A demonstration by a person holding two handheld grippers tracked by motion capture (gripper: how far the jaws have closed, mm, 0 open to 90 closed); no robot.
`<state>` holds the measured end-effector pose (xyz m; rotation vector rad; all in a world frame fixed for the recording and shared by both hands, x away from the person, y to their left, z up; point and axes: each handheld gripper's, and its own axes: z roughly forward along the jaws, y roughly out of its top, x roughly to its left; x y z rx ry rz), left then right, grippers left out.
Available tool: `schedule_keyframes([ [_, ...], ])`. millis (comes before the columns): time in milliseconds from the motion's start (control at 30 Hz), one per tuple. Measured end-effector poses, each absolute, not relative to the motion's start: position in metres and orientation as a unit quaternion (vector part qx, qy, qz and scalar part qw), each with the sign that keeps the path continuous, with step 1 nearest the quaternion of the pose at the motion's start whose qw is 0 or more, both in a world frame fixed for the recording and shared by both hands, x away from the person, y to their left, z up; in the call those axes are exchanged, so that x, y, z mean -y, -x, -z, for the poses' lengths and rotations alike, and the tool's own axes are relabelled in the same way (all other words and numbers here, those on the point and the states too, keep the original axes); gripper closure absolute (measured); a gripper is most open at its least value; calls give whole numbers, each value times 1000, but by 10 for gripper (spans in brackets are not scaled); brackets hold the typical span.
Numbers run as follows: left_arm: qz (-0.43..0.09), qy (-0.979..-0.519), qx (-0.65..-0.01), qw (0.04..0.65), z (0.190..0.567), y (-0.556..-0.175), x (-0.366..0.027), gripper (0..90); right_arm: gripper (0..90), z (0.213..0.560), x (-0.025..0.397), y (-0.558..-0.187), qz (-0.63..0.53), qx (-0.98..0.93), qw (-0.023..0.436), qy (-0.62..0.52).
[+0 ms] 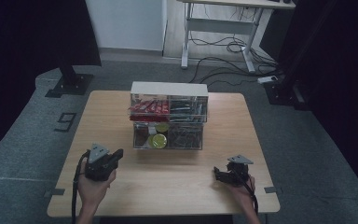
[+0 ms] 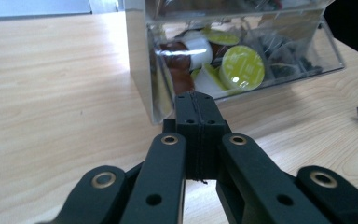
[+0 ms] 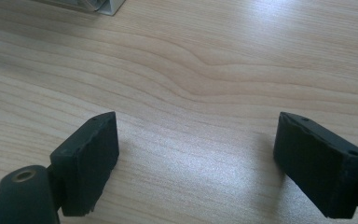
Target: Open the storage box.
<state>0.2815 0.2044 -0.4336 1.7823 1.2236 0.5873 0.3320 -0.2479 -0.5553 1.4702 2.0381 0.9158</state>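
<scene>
A clear two-tier organiser (image 1: 169,88) with a white top stands mid-table. Its upper tier holds red packets (image 1: 149,108). Its lower tier holds capsules, among them a green-lidded capsule (image 1: 158,140) (image 2: 241,67) and a brown capsule with a white band (image 2: 191,50). My left gripper (image 1: 119,154) rests at the front left of the table, its jaws shut with nothing between them. In the left gripper view, the left gripper (image 2: 199,109) points at the organiser's lower left corner (image 2: 140,70), a short gap away. My right gripper (image 1: 218,173) (image 3: 205,149) sits open over bare wood at the front right.
The wooden table (image 1: 168,182) has free room in front of the organiser and between the two grippers. The organiser's right halves hold dark small items (image 1: 185,135). On the floor behind are a desk frame (image 1: 223,28), cables and a black stand base (image 1: 67,86).
</scene>
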Motion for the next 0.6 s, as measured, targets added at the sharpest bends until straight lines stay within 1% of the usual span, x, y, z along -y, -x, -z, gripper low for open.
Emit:
schedule_keyframes([
  [167, -243, -727, -477, 431, 420, -285, -197, 900, 142, 555, 248, -332, -333, -741, 232, -535],
  [600, -251, -734, -453, 439, 391, -293, -186, 900, 142, 555, 248, -332, -331, -738, 234, -539],
])
